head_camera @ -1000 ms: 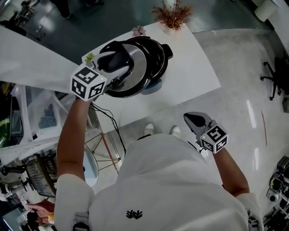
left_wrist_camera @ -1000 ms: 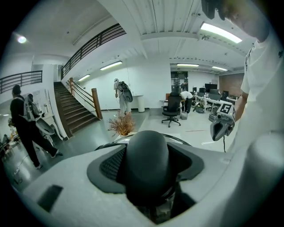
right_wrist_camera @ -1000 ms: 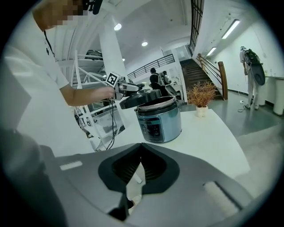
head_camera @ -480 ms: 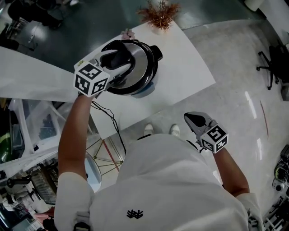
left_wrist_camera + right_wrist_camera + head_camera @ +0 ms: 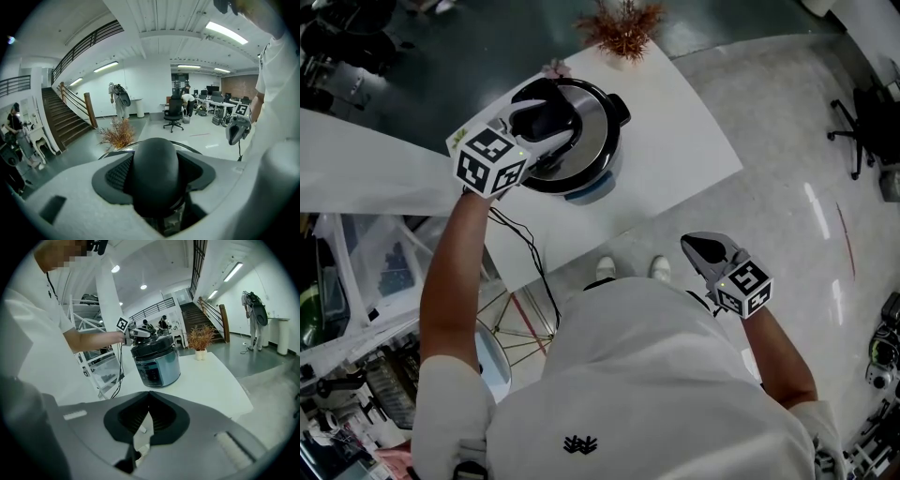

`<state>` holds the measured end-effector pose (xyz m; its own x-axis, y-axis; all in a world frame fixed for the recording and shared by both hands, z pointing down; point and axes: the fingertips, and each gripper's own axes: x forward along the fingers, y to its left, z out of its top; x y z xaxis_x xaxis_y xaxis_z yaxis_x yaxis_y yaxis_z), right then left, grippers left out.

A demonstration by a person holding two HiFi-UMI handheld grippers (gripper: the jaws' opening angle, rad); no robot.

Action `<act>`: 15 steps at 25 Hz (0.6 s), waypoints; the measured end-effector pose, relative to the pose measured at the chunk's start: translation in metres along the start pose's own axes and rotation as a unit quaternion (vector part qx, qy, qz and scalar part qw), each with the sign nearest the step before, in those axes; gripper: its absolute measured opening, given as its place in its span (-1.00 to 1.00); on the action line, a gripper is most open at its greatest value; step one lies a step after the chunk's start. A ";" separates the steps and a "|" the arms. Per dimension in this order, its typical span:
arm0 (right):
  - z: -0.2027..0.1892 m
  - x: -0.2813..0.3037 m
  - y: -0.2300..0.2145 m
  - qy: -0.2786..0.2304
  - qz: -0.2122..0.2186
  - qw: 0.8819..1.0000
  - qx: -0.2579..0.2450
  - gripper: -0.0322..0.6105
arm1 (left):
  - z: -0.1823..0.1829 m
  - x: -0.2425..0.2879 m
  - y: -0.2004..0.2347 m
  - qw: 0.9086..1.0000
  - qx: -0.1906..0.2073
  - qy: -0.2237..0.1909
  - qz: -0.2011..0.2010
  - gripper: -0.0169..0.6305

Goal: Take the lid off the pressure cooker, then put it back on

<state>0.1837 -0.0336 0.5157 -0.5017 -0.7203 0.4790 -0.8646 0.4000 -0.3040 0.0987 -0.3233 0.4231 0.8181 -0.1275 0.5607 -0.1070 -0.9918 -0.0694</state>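
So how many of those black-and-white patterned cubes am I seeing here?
2. One cube rides the left gripper at the cooker lid; the other cube rides the right gripper, off the table. None seems hidden.

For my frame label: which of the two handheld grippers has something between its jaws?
The left gripper: its jaws clasp the black rounded knob of the steel pressure cooker lid. The right gripper is shut and empty.

**Lid [image 5: 592, 131] back over the pressure cooker [image 5: 594, 191]**

A second ago the left hand-held gripper [image 5: 546, 122] held it offset to the cooker's near-left side. Now it lies centred, apparently seated on the rim.
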 end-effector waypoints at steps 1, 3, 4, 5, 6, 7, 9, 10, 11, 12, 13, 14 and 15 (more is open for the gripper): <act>-0.001 0.000 0.000 0.001 0.000 1.000 0.000 -0.86 | 0.000 0.001 0.000 1.000 0.002 0.001 0.000 -0.05; -0.002 -0.001 0.000 0.001 -0.001 1.000 0.001 -0.86 | -0.002 0.002 0.002 1.000 0.004 0.004 -0.001 -0.05; -0.002 -0.001 0.000 0.002 -0.001 1.000 0.002 -0.86 | -0.003 0.003 0.004 1.000 0.003 0.006 -0.001 -0.05; -0.002 -0.001 0.000 0.002 -0.002 1.000 0.003 -0.86 | -0.005 0.005 0.005 1.000 0.000 0.007 -0.002 -0.05; -0.003 -0.001 0.000 0.003 -0.002 1.000 0.003 -0.86 | -0.007 0.006 0.007 1.000 -0.004 0.008 -0.004 -0.05; -0.002 -0.001 -0.001 0.004 -0.002 1.000 0.003 -0.86 | -0.008 0.007 0.008 1.000 -0.009 0.009 -0.006 -0.05; -0.002 -0.002 -0.002 0.005 -0.003 1.000 0.004 -0.86 | -0.009 0.009 0.010 1.000 -0.014 0.007 -0.009 -0.05; -0.002 -0.002 -0.002 0.005 -0.003 1.000 0.005 -0.86 | -0.009 0.009 0.011 1.000 -0.015 0.005 -0.010 -0.05; -0.003 -0.002 -0.003 0.005 -0.003 1.000 0.006 -0.86 | -0.009 0.009 0.011 1.000 -0.016 0.005 -0.011 -0.05; -0.004 -0.001 -0.003 0.005 -0.004 1.000 0.007 -0.86 | -0.009 0.009 0.011 1.000 -0.016 0.004 -0.012 -0.05; -0.004 0.000 -0.003 0.005 -0.003 1.000 0.008 -0.86 | -0.009 0.009 0.011 1.000 -0.016 0.003 -0.013 -0.05; -0.005 0.001 -0.003 0.005 -0.002 1.000 0.009 -0.86 | -0.009 0.008 0.010 1.000 -0.016 0.003 -0.013 -0.05; -0.005 0.002 -0.002 0.005 -0.001 1.000 0.008 -0.86 | -0.009 0.008 0.010 1.000 -0.015 0.002 -0.013 -0.05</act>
<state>0.1842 -0.0332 0.5210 -0.5008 -0.7151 0.4877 -0.8648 0.3894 -0.3170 0.0989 -0.3341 0.4346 0.8182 -0.1026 0.5658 -0.1039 -0.9941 -0.0299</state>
